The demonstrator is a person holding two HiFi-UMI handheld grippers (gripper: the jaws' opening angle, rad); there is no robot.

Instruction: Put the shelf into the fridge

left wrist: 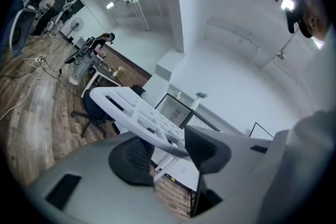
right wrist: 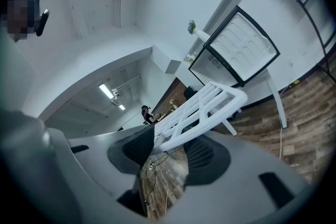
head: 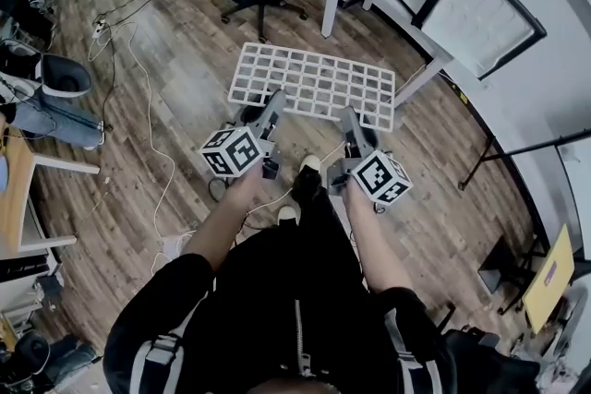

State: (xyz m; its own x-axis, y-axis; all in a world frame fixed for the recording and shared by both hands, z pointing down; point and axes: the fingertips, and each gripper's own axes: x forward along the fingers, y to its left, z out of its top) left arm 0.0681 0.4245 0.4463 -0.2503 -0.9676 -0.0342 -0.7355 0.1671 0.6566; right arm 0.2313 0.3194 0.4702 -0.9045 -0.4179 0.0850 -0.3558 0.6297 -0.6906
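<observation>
I hold the white grid shelf (head: 314, 86) up at mid-frame, left claw (head: 274, 101) and right claw (head: 350, 117) each pinching its near edge, but the fridge (head: 476, 9) at upper right stands well apart, so insertion remains.

Shelf (head: 319, 83): white plastic grid of square openings, rectangular, with a rounded rim. It is off the floor and roughly level, long side across the body. Its near long edge is clamped between the jaws of the left gripper (head: 273, 101) and the right gripper (head: 349, 118), one toward each end.

Fridge (right wrist: 239, 47): small white unit with black edging, standing on a white table, well apart from the shelf. The door appears open, showing a moulded inner face.
</observation>
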